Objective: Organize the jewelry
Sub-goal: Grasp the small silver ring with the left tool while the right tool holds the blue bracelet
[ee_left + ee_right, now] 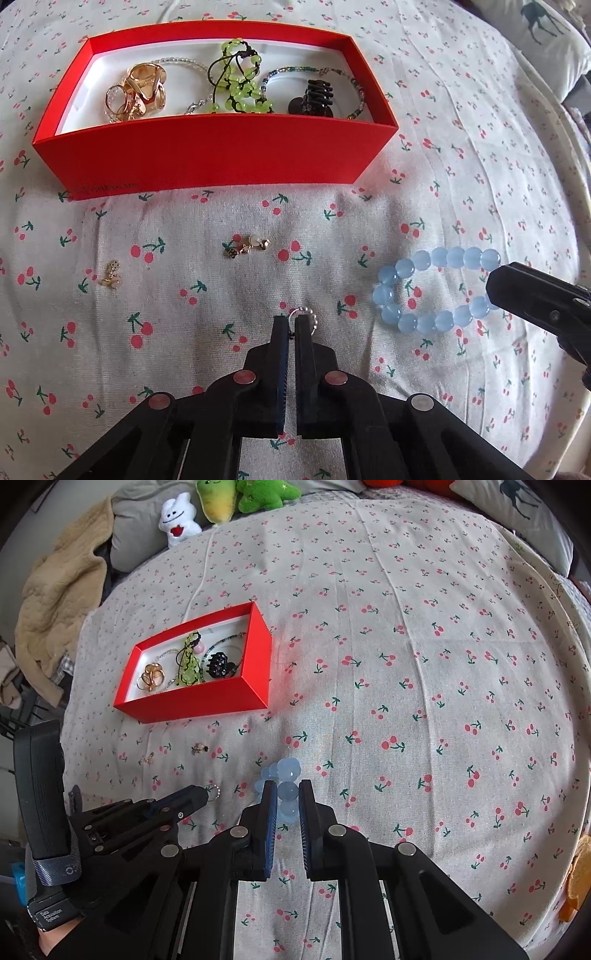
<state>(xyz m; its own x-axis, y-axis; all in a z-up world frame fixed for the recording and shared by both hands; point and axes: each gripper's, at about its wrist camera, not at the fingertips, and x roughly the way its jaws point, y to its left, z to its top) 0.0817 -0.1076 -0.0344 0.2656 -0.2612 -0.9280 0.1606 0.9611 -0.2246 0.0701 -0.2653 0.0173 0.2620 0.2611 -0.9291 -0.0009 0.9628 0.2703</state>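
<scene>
The red box (221, 155) sits on the cherry-print bedspread (461, 147), and everything else is easiest placed from it. Inside it lie gold rings (138, 92) at the left end, a green bead bracelet (238, 79) in the middle and a black hair claw (316, 98) toward the right, with thin beaded chains curling around them.

On the near side of the box, lower in the left wrist view, the left gripper (291, 326) is clenched: its two blue-padded fingers stand almost together, pinching a small silver ring (304, 319) edged with tiny beads. The ring's loop pokes out past the fingertips, right at the cloth; whether it rests on the fabric or is lifted a touch is hard to say from this angle.

Between that gripper and the box, two little gold pieces lie loose on the spread: a small charm cluster (246, 246) near the box's front wall, and a gold earring (110, 278) further toward the box's left corner.

Off the box's right front corner lies the blue bead bracelet (436, 291). The right gripper (288, 794) is closed narrowly on it, with pale blue beads caught between its pads and the rest of the loop spread out on the cloth beyond the fingertips.
</scene>
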